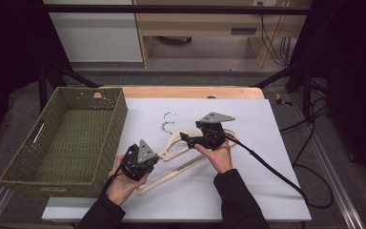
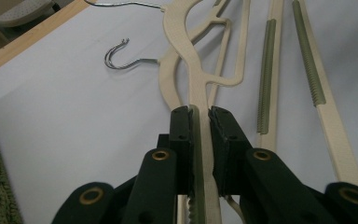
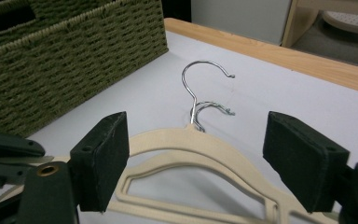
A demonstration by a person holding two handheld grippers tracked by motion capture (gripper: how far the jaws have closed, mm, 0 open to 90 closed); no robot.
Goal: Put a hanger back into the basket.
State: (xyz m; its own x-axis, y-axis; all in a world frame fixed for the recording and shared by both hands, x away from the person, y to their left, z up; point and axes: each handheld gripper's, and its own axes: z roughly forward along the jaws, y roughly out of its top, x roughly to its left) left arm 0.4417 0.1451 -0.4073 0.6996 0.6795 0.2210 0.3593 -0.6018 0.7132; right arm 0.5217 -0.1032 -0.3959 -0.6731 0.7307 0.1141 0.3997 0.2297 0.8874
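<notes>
My left gripper [image 1: 140, 162] is clamped on one shoulder arm of the upper cream hanger [image 1: 183, 151]; in the left gripper view its jaws press flat on both sides of that arm [image 2: 200, 135], and the arm runs straight away from them toward the wire hook [image 2: 121, 56]. My right gripper [image 1: 190, 138] stands with its jaws wide apart, holding nothing, just above the crown of the same hanger [image 3: 200, 144], with the two chrome hooks [image 3: 203, 93] directly ahead of it.

The hangers lie stacked near the middle of the white table cover [image 1: 267, 191], hooks pointing toward the far edge, long bars [image 2: 270, 70] slanting from the near-left toward the right. The woven green basket [image 1: 24, 176] sits over the table's left edge, its near wall just beside my left hand [image 1: 124, 183].

What matters now: the hanger's long axis runs from my left gripper to my right one, so the two sit at opposite ends of it. The basket lies to the left, so my left gripper is the nearer. I judge the right one should close on the neck below the hook, then both carry the hanger sideways, keeping it level.
</notes>
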